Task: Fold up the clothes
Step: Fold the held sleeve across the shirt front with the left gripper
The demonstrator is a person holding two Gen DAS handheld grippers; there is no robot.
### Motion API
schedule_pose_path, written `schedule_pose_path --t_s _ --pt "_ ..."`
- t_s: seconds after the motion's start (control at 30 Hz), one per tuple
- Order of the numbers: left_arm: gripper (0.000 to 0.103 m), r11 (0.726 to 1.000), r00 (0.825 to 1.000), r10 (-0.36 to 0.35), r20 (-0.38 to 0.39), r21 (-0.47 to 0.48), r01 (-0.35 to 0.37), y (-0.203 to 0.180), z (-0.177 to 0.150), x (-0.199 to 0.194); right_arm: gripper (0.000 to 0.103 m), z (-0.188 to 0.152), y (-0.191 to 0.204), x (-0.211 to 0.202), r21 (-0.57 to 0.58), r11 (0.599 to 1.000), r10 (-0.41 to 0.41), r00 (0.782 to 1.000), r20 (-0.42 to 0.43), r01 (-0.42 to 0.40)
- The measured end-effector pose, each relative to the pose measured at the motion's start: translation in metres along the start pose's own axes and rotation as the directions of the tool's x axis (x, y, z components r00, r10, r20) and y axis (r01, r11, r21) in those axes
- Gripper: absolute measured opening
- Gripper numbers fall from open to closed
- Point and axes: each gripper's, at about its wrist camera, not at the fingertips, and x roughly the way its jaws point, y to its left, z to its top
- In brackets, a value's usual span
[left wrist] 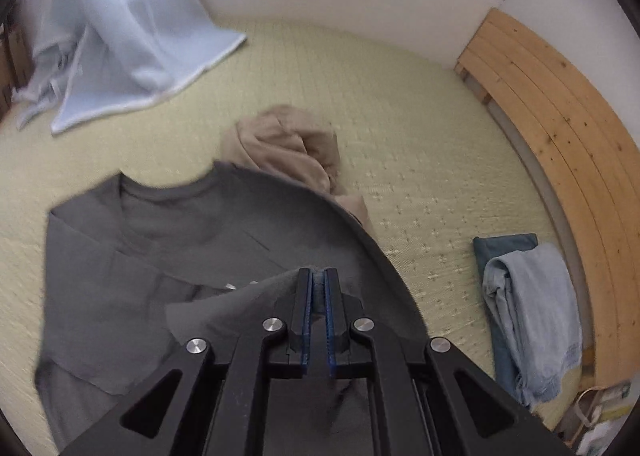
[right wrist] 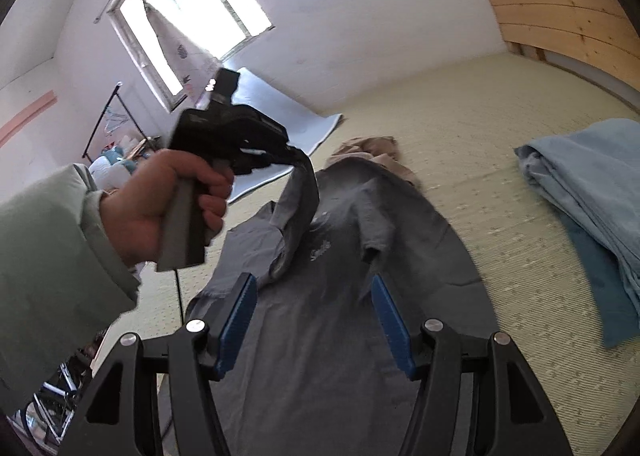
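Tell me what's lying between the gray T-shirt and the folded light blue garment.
Nothing: in the right wrist view only bare patterned mattress separates the gray T-shirt from the folded light blue garment.

A pale green woven bed mat (left wrist: pixel 400 104) lies under everything. A slatted light wooden headboard (left wrist: pixel 560 144) stands along its edge. A bright window (right wrist: pixel 192 8) and a black metal clothes rack (right wrist: pixel 116 116) stand beside the white wall (right wrist: pixel 360 16).

The grey T-shirt (right wrist: pixel 340 296) bears small white script, illegible.
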Motion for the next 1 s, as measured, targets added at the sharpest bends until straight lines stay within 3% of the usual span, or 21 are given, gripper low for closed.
schedule_pose_path --t_s 0.17,0.23,0.27,0.3,0.4,0.57,0.67,0.77,0.87,1.0 --pt "0.011 0.993 0.988 -0.112 -0.104 0.013 0.114 -0.012 -0.014 0.016 0.064 0.004 -0.011 -0.001 0.028 0.999 -0.016 1.0 0.005 0.016" --pt "0.027 0.988 0.98 -0.15 -0.129 0.023 0.154 -0.015 -0.019 0.015 0.064 0.004 -0.014 -0.001 0.037 0.999 -0.018 1.0 0.005 0.018" --pt "0.04 0.984 0.978 -0.172 -0.118 0.023 0.176 -0.013 -0.019 0.01 0.064 0.004 -0.014 0.0 0.04 0.999 -0.018 1.0 0.003 0.018" --pt "0.054 0.981 0.977 -0.188 -0.098 0.023 0.191 -0.01 -0.019 0.002 0.063 0.004 -0.013 0.0 0.04 0.999 -0.019 1.0 0.0 0.019" --pt "0.079 0.978 0.978 -0.208 -0.027 0.002 0.208 0.009 -0.01 -0.023 0.064 0.003 -0.011 0.002 0.028 0.999 -0.024 1.0 -0.003 0.024" --pt "0.079 0.984 0.983 -0.174 0.063 -0.024 0.176 0.067 0.001 -0.064 0.064 0.001 -0.01 0.004 0.02 0.999 -0.035 0.999 -0.007 0.035" --pt "0.081 0.99 0.985 -0.126 0.114 -0.042 0.132 0.12 -0.004 -0.09 0.064 0.0 -0.011 0.005 0.024 0.999 -0.035 0.999 -0.012 0.035" --pt "0.081 0.987 0.988 -0.086 0.131 -0.123 0.102 0.186 -0.024 -0.106 0.064 -0.001 -0.011 0.01 0.02 0.999 -0.036 0.999 -0.025 0.036" --pt "0.082 0.963 0.989 -0.083 0.126 -0.243 0.112 0.249 -0.055 -0.113 0.064 -0.005 -0.008 0.017 -0.002 0.999 -0.051 0.998 -0.044 0.051" --pt "0.082 0.905 0.983 -0.15 0.11 -0.385 0.182 0.306 -0.099 -0.104 0.064 -0.009 -0.003 0.024 -0.03 0.998 -0.06 0.997 -0.057 0.058"
